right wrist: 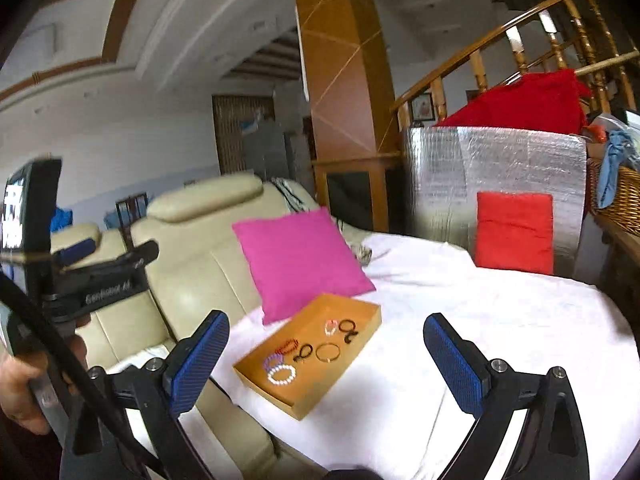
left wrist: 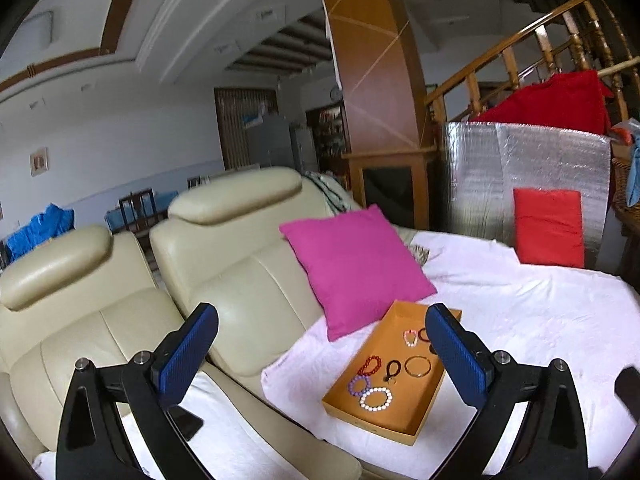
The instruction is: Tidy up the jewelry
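Observation:
An orange tray (left wrist: pixel 416 416) (right wrist: pixel 352 308) lies on a white sheet and holds several bracelets: a white bead one (left wrist: pixel 375 399) (right wrist: pixel 281 374), a purple one (left wrist: pixel 359 384) (right wrist: pixel 273 359), a red one (left wrist: pixel 370 365) (right wrist: pixel 287 346), a gold ring-like bangle (left wrist: pixel 417 366) (right wrist: pixel 328 352), a pink one (left wrist: pixel 410 337) (right wrist: pixel 330 326) and dark ones (left wrist: pixel 392 372) (right wrist: pixel 347 326). My left gripper (left wrist: pixel 320 356) is open and empty, above and before the tray. My right gripper (right wrist: pixel 326 364) is open and empty, also short of the tray. The left gripper shows at the left of the right wrist view (right wrist: pixel 76 252).
A magenta cushion (left wrist: pixel 356 268) (right wrist: pixel 300 260) leans just behind the tray. A red cushion (left wrist: pixel 548 226) (right wrist: pixel 516 232) stands against a silver foil panel (left wrist: pixel 480 176) at the back. Cream leather seats (left wrist: pixel 224 264) are to the left. A wicker basket (right wrist: pixel 616 192) is at the right.

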`<state>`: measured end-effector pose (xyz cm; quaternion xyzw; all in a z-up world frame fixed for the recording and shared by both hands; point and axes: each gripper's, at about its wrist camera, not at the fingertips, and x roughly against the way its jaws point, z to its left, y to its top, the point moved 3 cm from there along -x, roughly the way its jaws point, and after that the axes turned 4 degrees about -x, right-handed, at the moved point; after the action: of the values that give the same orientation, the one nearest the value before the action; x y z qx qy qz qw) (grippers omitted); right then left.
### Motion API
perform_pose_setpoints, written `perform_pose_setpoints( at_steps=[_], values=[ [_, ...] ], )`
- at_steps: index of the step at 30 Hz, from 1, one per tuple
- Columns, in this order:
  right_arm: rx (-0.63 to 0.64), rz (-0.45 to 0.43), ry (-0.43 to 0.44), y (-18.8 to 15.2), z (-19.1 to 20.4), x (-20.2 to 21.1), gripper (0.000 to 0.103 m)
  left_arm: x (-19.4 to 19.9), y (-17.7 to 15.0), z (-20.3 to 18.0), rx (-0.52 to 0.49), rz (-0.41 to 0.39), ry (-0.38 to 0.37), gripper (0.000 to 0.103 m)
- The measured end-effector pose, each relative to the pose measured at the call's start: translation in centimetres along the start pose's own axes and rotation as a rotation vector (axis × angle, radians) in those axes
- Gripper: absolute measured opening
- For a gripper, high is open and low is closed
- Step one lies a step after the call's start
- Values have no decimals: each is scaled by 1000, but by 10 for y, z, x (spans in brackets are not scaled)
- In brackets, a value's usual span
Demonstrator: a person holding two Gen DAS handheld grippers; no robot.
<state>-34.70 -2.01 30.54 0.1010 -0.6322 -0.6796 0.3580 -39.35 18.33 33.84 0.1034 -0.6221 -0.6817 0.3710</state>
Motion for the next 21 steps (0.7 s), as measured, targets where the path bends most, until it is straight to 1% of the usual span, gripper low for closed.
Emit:
perform_pose_setpoints(
  at_steps=[3,6,12,17,21],
  values=[
    [-5,16,8,-10,-2,-25,99,-25,-8,-6,-2,25,7,103],
    [0,39,1,-17,2,-48,99,-45,-17,-12,-7,57,-6,103],
    [-2,63,-3,-34,10,-80,99,-76,-37,-23,-41,118,-30,103],
    [-4,79,-21,-47,15,-95,99,-83,-47,-21,-41,136,-39,103],
    [-12,87,-39,-53,13,-98,99,-85,-54,-19,-41,147,-46,103]
  ],
)
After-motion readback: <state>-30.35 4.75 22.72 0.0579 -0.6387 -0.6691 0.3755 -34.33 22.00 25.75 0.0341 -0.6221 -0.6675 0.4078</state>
